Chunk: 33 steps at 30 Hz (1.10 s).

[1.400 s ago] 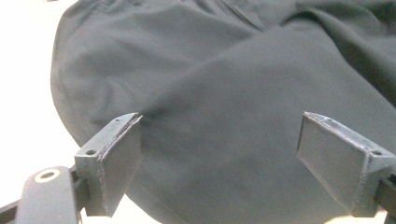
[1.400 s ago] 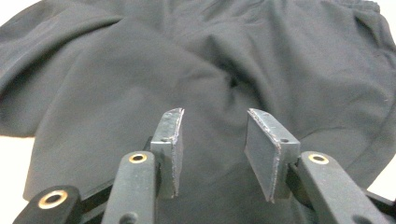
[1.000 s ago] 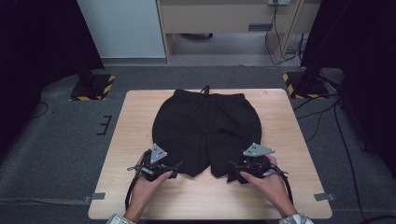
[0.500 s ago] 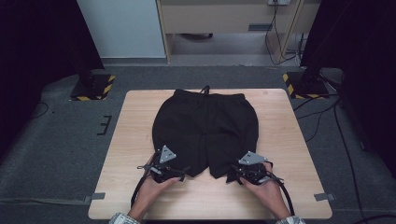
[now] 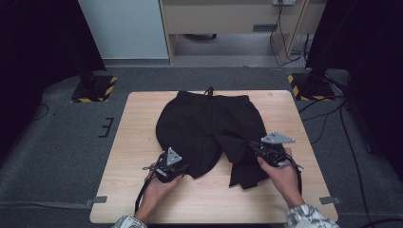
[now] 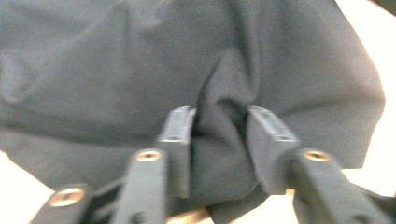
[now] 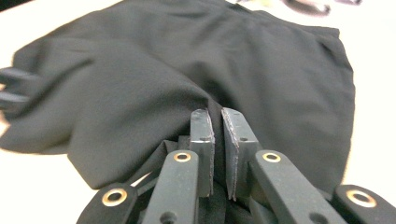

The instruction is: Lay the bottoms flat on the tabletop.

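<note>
Black shorts [image 5: 209,128] cover table [image 5: 138,142] centre, waistband at far edge. Bare wood L & R of shorts, plus near strip betw. hands, gives passage. Left gripper [image 5: 167,167] & right gripper [image 5: 259,148] block both leg hems.

One pair of black shorts [image 5: 211,128], one wooden table [image 5: 133,142], two grippers: left [image 5: 179,170], right [image 5: 253,146], and two hands.

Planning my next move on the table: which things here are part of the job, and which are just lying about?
In the job:
black shorts
left gripper, pinching the near hem
right gripper, shut on a leg fold
table

Lying about:
striped floor bases
floor cables
cabinet
</note>
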Tool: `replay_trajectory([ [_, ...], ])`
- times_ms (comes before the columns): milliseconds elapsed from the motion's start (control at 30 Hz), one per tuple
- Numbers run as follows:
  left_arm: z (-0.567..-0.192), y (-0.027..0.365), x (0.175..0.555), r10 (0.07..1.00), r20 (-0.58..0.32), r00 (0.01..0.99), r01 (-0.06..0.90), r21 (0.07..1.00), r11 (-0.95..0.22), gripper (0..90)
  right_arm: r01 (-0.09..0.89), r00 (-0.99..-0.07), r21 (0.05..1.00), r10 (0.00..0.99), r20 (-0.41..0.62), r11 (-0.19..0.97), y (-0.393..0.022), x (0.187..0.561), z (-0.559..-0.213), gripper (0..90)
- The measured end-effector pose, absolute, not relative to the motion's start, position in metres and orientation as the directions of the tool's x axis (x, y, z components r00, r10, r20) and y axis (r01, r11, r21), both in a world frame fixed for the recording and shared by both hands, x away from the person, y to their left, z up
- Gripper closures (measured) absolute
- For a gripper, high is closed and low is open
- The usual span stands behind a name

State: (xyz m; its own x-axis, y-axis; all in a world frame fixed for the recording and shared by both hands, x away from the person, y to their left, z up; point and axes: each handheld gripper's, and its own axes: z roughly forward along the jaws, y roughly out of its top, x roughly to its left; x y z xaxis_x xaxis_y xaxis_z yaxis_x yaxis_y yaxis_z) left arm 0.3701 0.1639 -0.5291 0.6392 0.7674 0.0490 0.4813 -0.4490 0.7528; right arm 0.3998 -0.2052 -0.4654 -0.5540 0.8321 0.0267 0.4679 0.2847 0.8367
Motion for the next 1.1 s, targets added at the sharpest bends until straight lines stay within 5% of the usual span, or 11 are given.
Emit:
replay_trajectory([
  [100,-0.524,0.167,0.37,0.771,0.04,0.636,0.485,0.756,-0.439,77.3,0.535,-0.498,0.797,0.867,0.03,0.279,-0.213,0.424,-0.474,82.8],
  [333,-0.497,0.199,0.358,0.811,-0.001,0.584,0.464,0.821,-0.334,78.2,0.635,-0.414,0.734,0.908,0.062,0.24,-0.223,0.455,-0.503,78.0],
  [567,-0.491,0.229,0.37,0.85,-0.075,0.522,0.483,0.847,-0.222,77.8,0.624,-0.387,0.738,0.922,0.005,0.258,-0.221,0.446,-0.507,45.6],
  [733,-0.505,0.229,0.385,0.876,-0.042,0.48,0.533,0.807,-0.253,77.4,0.559,-0.414,0.785,0.91,-0.015,0.268,-0.223,0.422,-0.491,35.0],
  [867,-0.52,0.229,0.394,0.884,-0.001,0.467,0.57,0.764,-0.301,74.2,0.524,-0.426,0.813,0.904,-0.007,0.253,-0.222,0.402,-0.485,35.7],
  [1100,-0.513,0.229,0.388,0.899,0.052,0.435,0.541,0.783,-0.307,56.6,0.438,-0.512,0.849,0.858,-0.033,0.295,-0.204,0.373,-0.48,55.8],
])
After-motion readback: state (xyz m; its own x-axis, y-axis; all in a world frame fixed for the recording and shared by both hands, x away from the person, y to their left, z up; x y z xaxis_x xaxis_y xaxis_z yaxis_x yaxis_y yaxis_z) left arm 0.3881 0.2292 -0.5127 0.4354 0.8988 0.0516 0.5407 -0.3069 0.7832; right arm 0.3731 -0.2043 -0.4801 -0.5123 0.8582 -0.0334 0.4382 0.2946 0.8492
